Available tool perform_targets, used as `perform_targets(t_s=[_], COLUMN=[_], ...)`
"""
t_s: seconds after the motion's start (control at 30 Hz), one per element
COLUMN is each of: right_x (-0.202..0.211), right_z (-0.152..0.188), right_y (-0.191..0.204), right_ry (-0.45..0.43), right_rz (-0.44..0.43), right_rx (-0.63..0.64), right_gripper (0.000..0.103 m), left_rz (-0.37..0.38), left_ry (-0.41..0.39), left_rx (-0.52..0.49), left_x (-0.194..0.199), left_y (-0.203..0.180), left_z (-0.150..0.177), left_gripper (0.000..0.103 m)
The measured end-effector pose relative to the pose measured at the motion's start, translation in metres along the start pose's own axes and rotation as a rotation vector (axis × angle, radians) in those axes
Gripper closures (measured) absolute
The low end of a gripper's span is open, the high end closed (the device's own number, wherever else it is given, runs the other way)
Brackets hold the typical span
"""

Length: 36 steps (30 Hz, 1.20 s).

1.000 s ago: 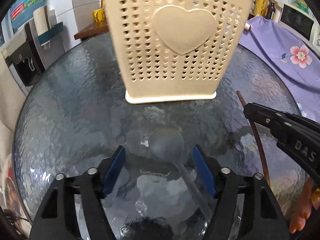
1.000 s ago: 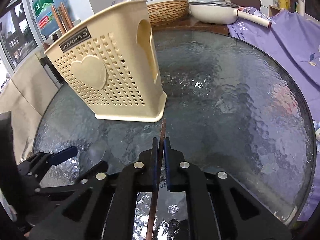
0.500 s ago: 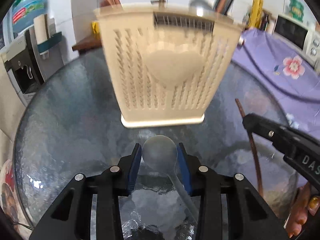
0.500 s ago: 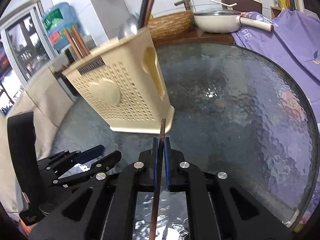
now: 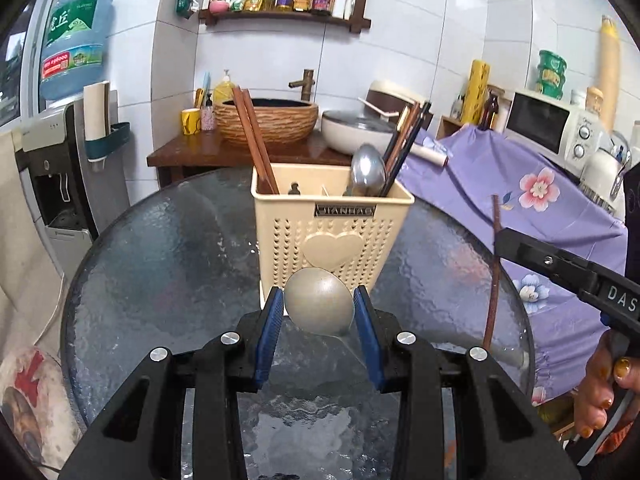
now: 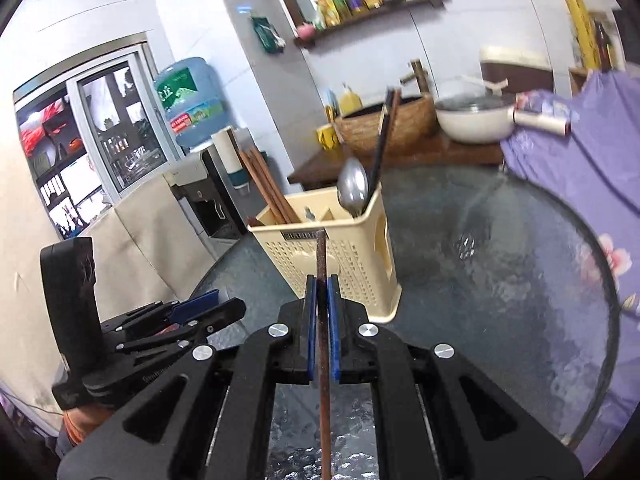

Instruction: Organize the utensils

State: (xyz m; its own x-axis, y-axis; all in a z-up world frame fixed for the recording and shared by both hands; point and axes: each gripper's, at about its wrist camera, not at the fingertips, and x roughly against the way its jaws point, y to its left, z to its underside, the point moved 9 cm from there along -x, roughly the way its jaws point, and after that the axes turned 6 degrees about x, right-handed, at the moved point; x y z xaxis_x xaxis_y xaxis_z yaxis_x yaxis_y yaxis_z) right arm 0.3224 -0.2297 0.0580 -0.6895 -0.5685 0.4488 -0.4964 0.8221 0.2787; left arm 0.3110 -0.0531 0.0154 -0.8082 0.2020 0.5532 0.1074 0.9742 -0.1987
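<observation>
so, left tool [image 5: 319, 310]: its two blue pads press on the round bowl of a grey spoon [image 5: 319, 306], one pad on each side. the spoon is held up off the glass.
right tool [image 6: 322, 322]: squeezed nearly all the way together on one thin brown chopstick [image 6: 323, 344]. the stick runs up between the blue pads and pokes out past the tips.
right tool from the left side: it comes in from the right edge with the same chopstick [image 5: 493, 272] standing almost straight up, and a hand [image 5: 606, 390] is under it.
left tool from the right side: it sits low at the left [image 6: 192, 312]; you cannot see the spoon from there.
holder: a cream basket [image 5: 334, 236] with small holes and a heart on the front stands on the round glass desk [image 5: 160, 264], just past the spoon.
inside the holder: brown chopsticks [image 5: 254, 140] lean in the left part. a shiny spoon [image 5: 367, 174] and dark chopsticks [image 5: 406, 142] stand in the right part.
behind the desk: a brown woven bowl [image 5: 266, 120], a white pan [image 5: 358, 130] and a purple flower cloth [image 5: 520, 200].
</observation>
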Motion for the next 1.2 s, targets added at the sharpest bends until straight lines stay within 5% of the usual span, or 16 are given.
perform_targets(t_s=[0.5, 0.9, 1.2], right_x=[0.04, 0.05, 0.019], right_z=[-0.052, -0.178, -0.233], right_y=[0.027, 0.054, 0.051], right_ry=[-0.089, -0.143, -0.187], right_rz=[-0.014, 0.025, 0.148], right_rx=[0.061, 0.178, 0.236], right_gripper=[0.097, 0.097, 0.097], left_rz=[-0.023, -0.185, -0.279], left_ry=[-0.11, -0.285, -0.225], left_rx=[-0.005, -0.032, -0.11], left_x=[0.031, 0.043, -0.009], left_y=[0.02, 0.024, 0.016], left_z=[-0.058, -0.182, -0.182], left_gripper=[0.067, 0.067, 0.067])
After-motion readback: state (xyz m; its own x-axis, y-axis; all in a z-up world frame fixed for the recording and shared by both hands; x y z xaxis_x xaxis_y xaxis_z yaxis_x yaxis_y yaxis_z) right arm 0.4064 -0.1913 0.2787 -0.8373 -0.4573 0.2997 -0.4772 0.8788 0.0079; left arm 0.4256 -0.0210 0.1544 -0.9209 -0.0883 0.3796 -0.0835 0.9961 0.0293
